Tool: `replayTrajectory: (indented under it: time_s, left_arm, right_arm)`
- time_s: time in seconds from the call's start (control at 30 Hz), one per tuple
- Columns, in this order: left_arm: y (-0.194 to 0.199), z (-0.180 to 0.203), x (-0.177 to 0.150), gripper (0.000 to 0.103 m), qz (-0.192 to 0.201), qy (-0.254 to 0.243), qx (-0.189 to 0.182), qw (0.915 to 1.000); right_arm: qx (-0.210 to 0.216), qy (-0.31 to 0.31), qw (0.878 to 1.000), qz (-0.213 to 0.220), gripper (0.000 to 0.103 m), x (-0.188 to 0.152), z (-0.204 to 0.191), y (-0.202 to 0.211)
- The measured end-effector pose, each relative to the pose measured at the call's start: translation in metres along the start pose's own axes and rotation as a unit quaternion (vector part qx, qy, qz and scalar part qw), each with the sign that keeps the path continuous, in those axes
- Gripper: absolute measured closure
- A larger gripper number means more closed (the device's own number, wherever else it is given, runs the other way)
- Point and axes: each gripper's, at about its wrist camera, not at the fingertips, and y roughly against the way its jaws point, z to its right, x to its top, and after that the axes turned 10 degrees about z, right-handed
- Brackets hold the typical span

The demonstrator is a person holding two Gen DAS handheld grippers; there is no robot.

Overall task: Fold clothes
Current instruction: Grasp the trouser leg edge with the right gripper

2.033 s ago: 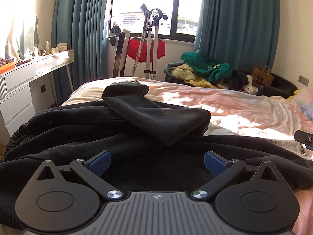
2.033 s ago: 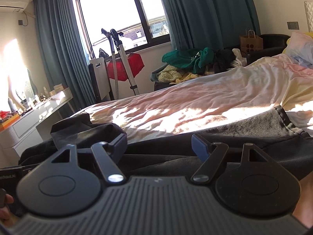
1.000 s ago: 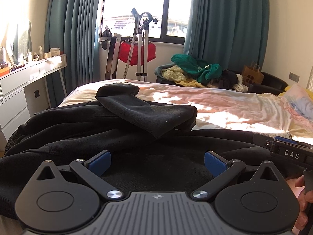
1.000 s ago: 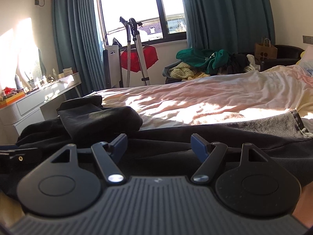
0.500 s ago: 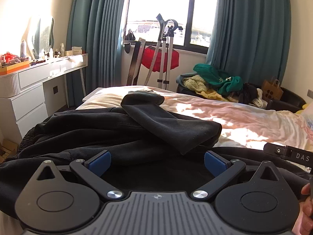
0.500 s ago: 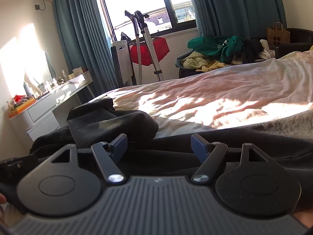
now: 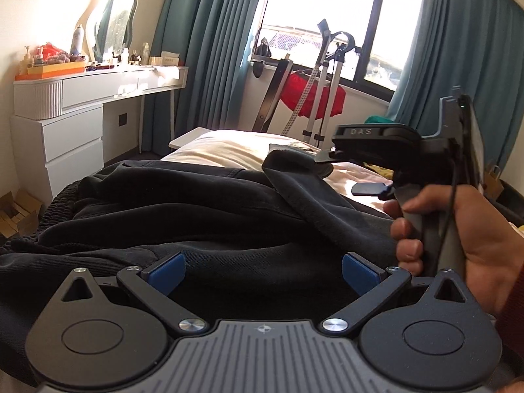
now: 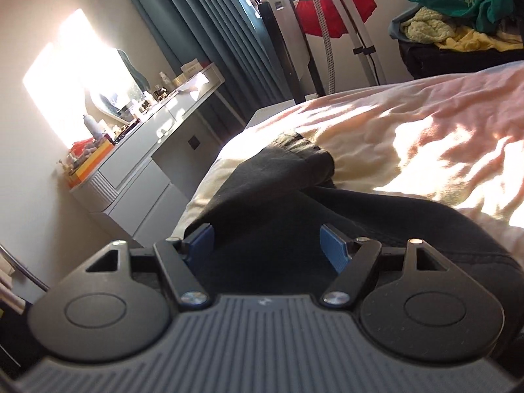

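Looking along the left gripper: blue pads spread wide, pinching nothing, poised low over a black garment heaped on the near end of the bed. One sleeve folded diagonally across the top of the heap. To the right, the right gripper held in the right hand, its tips spread above and below the sleeve's far end, close to the cloth; contact cannot be told. Beyond, a white dresser on the left, teal curtains, a window, and a red cloth hanging below the sill.

Looking along the right gripper, view tilted: pads apart, empty, hovering just over the black garment. Sleeve end lying ahead on the sunlit pink-and-cream sheet. Dresser on the left, red cloth at the top, a pile of green and yellow clothes at the upper right.
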Motion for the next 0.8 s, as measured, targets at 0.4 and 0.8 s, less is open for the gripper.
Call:
replayTrajectory:
  time_s: [0.4,0.8]
  left_arm:
    - [-0.019,-0.008,-0.013,0.0,0.009,0.014,-0.005,0.9999]
    - [-0.002,0.006,-0.019,0.0,0.023,0.019,-0.038,0.9988]
  right_arm:
    - [-0.069,-0.022,0.995,0.074,0.098,0.04,-0.001,-0.05]
    - [-0.241,-0.05,0.922,0.299,0.098,0.145,0.134,0.174]
